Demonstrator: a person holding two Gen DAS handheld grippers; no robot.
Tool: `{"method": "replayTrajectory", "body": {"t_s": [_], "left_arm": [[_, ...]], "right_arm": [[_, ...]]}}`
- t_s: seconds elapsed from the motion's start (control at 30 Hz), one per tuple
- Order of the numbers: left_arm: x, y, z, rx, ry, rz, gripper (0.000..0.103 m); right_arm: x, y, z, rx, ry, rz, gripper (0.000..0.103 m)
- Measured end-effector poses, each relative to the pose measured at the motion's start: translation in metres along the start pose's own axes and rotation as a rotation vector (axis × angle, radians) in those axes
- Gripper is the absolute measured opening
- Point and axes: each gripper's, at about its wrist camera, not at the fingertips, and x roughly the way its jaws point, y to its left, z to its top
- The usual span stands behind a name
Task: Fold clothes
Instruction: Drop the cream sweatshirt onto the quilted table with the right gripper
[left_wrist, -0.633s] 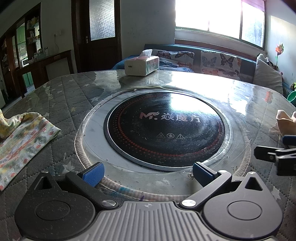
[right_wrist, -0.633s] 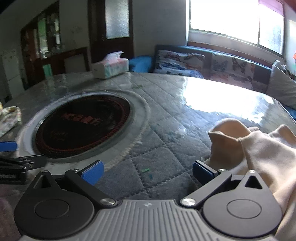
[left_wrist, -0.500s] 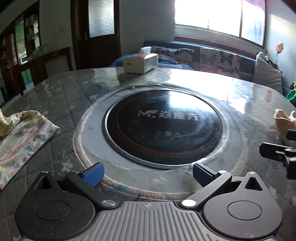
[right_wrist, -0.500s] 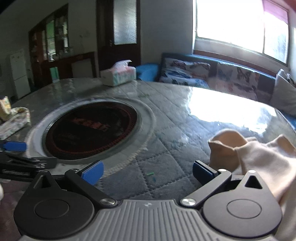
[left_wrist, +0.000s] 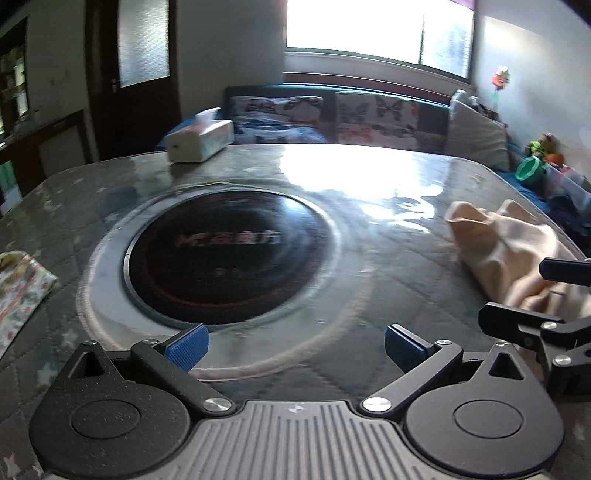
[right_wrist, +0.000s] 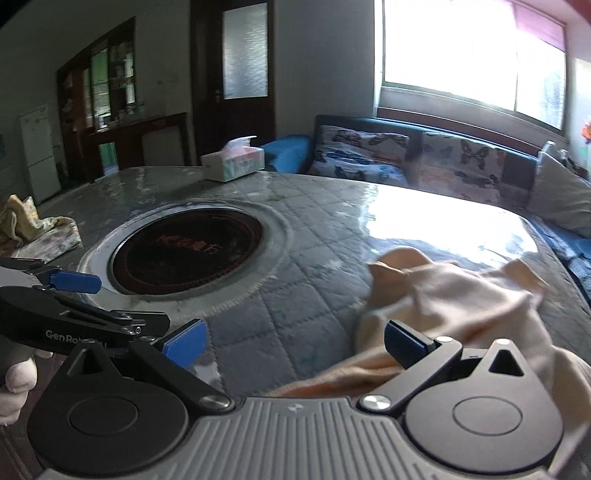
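A crumpled peach garment (right_wrist: 454, 295) lies on the right side of the quilted table; the left wrist view shows the same garment (left_wrist: 509, 254) at its right edge. My right gripper (right_wrist: 293, 341) is open above the garment's near edge, its right pad over the cloth and nothing between the pads. My left gripper (left_wrist: 293, 341) is open over the near rim of the round cooktop, holding nothing. A folded floral cloth (left_wrist: 18, 288) rests at the table's left; the right wrist view shows this floral cloth (right_wrist: 40, 229) too. The right gripper's arms (left_wrist: 535, 317) reach into the left wrist view.
A black round cooktop (left_wrist: 225, 254) sits sunk in the middle of the table. A tissue box (left_wrist: 199, 140) stands at the far edge. Behind the table is a sofa with butterfly cushions (right_wrist: 369, 155). A gloved hand (right_wrist: 16, 380) holds the left gripper.
Both views have swung to the right. The peach garment now fills more of both views, and the floral cloth has slid toward the left edge.
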Motion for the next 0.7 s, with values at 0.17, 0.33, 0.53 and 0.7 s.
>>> {"method": "replayTrajectory", "body": {"t_s": [0.17, 0.33, 0.53, 0.7], "left_arm": [[-0.001, -0.019, -0.001, 0.023, 0.030, -0.041, 0.103], [-0.007, -0.042, -0.003, 0.048, 0.042, -0.076, 0.103], [-0.009, -0.063, -0.007, 0.088, 0.056, -0.117, 0.103], [-0.008, -0.076, -0.010, 0.119, 0.065, -0.138, 0.103]], "right_arm": [[-0.021, -0.020, -0.008, 0.051, 0.019, -0.037, 0.103], [-0.037, -0.033, -0.019, 0.111, 0.022, -0.067, 0.103], [-0.052, -0.040, -0.031, 0.151, 0.024, -0.126, 0.103], [-0.060, -0.049, -0.039, 0.212, 0.030, -0.146, 0.103]]}}
